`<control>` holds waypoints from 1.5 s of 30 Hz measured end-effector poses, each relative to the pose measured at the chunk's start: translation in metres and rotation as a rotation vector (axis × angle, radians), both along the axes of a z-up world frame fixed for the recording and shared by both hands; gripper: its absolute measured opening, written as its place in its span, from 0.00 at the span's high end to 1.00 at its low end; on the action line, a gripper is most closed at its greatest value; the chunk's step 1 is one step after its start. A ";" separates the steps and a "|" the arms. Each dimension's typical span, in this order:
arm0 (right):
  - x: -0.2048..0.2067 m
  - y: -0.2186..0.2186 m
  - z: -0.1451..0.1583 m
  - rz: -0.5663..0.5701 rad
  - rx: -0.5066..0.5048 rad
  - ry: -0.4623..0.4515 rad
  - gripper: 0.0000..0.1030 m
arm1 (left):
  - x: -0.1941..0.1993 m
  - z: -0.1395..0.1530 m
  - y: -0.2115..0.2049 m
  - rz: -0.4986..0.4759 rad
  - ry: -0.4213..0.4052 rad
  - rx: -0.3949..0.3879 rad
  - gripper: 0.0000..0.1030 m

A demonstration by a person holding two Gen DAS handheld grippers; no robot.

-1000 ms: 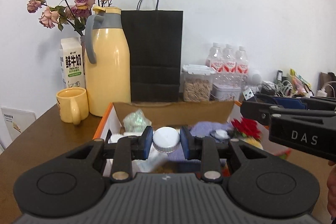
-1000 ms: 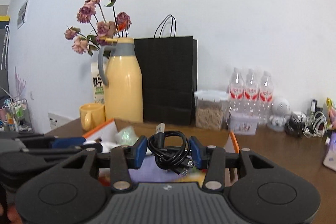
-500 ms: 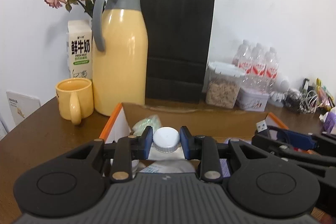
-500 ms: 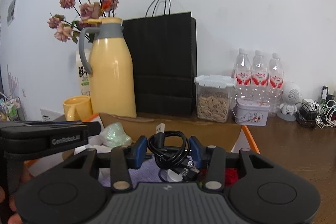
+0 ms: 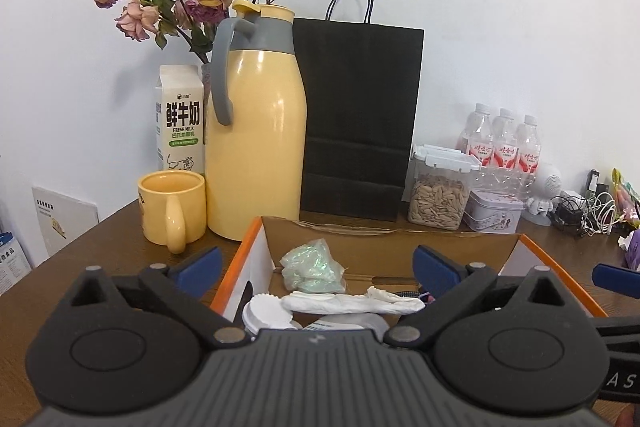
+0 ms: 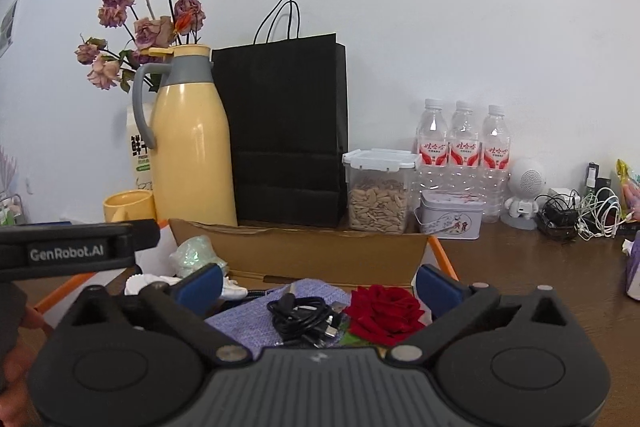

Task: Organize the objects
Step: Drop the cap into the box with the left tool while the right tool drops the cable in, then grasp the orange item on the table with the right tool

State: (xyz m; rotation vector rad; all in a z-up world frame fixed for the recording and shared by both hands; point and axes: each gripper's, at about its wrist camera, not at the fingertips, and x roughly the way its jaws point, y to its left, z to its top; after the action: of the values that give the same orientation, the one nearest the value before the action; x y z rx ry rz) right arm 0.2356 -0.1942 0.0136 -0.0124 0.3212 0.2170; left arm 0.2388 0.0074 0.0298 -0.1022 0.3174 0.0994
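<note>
Opening wide, the left gripper [image 5: 316, 267] holds nothing above the box [image 5: 390, 247], where the white cap [image 5: 264, 311] lies by the left wall. The right gripper [image 6: 318, 281] is opening too, empty, the cable [image 6: 306, 319] lying loose below it in the box beside the rose [image 6: 384, 309], clear of both walls.

Opening right tool [image 6: 318, 281] over box [image 6: 320, 253], black cable [image 6: 304, 319] lying inside
</note>
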 end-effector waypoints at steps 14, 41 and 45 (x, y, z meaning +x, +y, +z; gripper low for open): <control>-0.023 -0.004 0.010 0.006 -0.016 -0.041 0.00 | -0.020 0.005 -0.003 -0.038 -0.031 0.002 0.00; -0.104 -0.018 -0.029 0.084 -0.109 0.058 0.00 | -0.091 -0.038 -0.005 -0.137 0.108 0.081 0.00; -0.106 -0.016 -0.035 0.092 -0.118 0.087 0.00 | -0.093 -0.046 -0.005 -0.145 0.154 0.081 0.00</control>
State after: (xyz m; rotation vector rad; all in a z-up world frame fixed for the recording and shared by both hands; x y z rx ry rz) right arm 0.1292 -0.2104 -0.0211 -0.1350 0.4207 0.2898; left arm 0.1455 0.0026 -0.0164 0.0086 0.4726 -0.0242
